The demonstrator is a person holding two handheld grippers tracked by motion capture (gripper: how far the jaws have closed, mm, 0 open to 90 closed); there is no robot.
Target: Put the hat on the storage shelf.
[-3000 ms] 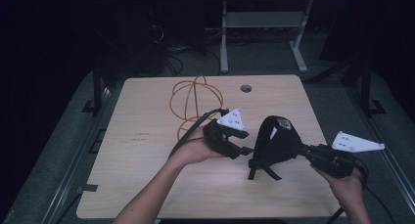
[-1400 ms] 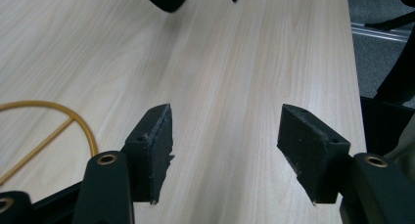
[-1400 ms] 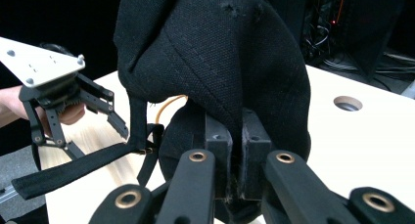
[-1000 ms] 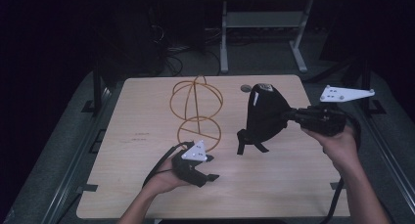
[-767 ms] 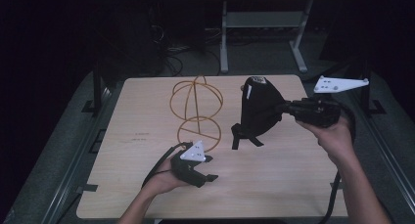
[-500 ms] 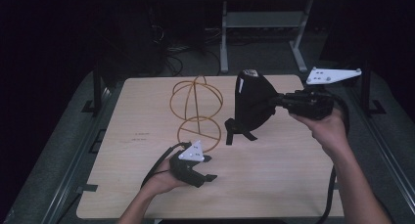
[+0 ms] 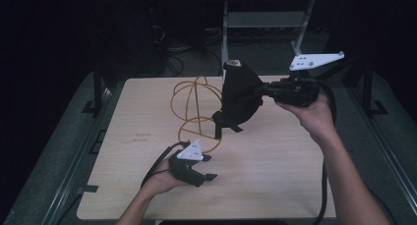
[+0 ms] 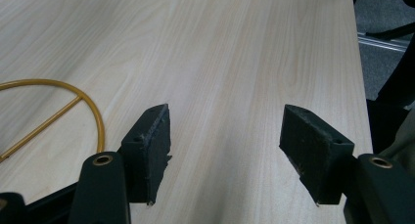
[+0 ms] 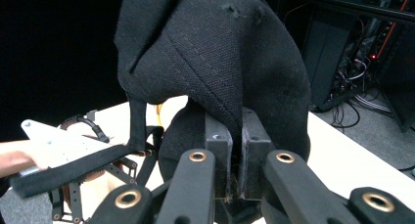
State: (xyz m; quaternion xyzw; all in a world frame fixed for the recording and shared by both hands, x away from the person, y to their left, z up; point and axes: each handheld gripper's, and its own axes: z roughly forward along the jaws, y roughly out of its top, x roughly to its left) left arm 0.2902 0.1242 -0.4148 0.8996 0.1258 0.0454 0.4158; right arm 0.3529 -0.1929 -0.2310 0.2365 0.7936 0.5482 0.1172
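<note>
High view puts the left gripper [image 7: 193,167] low over the near part of the wooden table [image 7: 295,161], held in the person's left hand [image 7: 160,182], with its jaws standing apart and nothing between them. In the left gripper view the same two black pads [image 8: 313,158] frame only bare wood, and a curved piece of the yellow wire stand [image 8: 93,116] lies just off the left jaw. Beyond this gripper, toward the far side of the table, the wire stand [image 7: 194,109] rises upright as a rounded frame of yellow hoops.

To the right of the stand, the black cap [image 7: 240,95] hangs in the air above the table, close beside the hoops, with its strap dangling below it. The right gripper [image 7: 268,91] holds it from the right: in the right gripper view the jaws are pressed together on a fold of the cap [image 9: 215,62], which fills the space directly ahead of them.
</note>
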